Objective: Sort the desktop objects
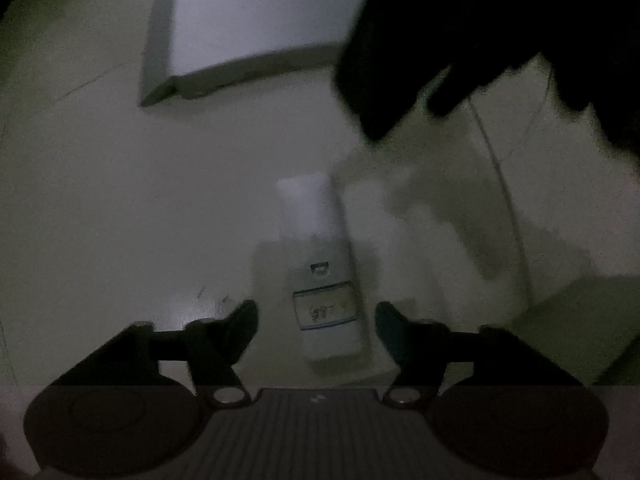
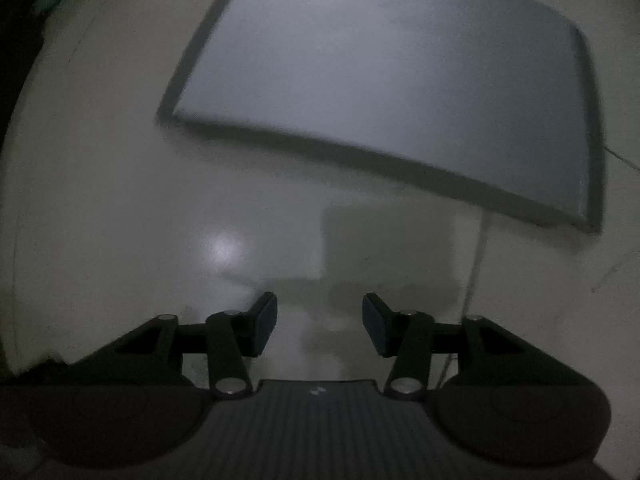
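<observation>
White bottle (image 1: 320, 268) lies flat on pale desk (image 1: 100, 200), labelled end toward the camera, blurred. Left gripper (image 1: 316, 324) points down over it, jaws partly open either side of the labelled end; pads not touching it, nothing held. Grey tray (image 1: 256, 16) sits farther off; thin white cable (image 1: 500, 176) runs to the bottle's right. Dark shape at upper right, unidentifiable. Right gripper (image 2: 319, 322) half open, empty, above bare desk just short of the tray (image 2: 400, 92).
</observation>
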Demonstrator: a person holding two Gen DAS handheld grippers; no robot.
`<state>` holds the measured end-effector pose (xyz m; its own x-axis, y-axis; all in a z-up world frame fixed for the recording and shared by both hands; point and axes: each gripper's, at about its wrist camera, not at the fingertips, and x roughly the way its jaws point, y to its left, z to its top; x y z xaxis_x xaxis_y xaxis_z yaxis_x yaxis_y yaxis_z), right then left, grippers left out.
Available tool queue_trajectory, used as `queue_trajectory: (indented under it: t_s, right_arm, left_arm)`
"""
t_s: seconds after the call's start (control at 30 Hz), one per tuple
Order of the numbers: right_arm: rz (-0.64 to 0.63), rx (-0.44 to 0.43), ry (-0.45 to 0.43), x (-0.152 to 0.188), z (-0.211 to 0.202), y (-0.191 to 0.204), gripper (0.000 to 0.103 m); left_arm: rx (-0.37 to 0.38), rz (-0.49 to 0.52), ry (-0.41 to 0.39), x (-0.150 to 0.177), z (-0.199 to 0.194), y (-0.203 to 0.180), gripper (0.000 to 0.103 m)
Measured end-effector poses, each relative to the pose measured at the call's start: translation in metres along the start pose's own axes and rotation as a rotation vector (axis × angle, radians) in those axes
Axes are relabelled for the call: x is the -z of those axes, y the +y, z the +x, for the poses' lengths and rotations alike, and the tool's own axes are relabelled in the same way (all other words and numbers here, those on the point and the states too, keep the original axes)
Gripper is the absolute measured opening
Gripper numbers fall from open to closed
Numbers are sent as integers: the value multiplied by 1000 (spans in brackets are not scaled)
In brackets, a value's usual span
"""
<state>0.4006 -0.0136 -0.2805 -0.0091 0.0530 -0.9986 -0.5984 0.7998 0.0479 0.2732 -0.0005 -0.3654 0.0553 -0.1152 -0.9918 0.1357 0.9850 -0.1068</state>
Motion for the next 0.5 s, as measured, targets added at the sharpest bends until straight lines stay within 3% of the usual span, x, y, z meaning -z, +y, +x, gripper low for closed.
queue_trajectory:
  t_s: [0.17,0.27,0.37,0.5]
  right_arm:
    - [15,-31,12,8,-5,-33,51]
    - [13,-65,0,7,-8,-42,51]
    - [42,-114,-13,10,-7,-47,51]
    - [64,-118,-31,16,2,-47,51]
  left_arm:
    - [10,-66,76,-19,28,-2,48]
    - [-24,-119,37,-31,36,2,48]
    - [-7,-206,32,-42,45,10,48]
    - [-21,-196,23,-50,57,10,48]
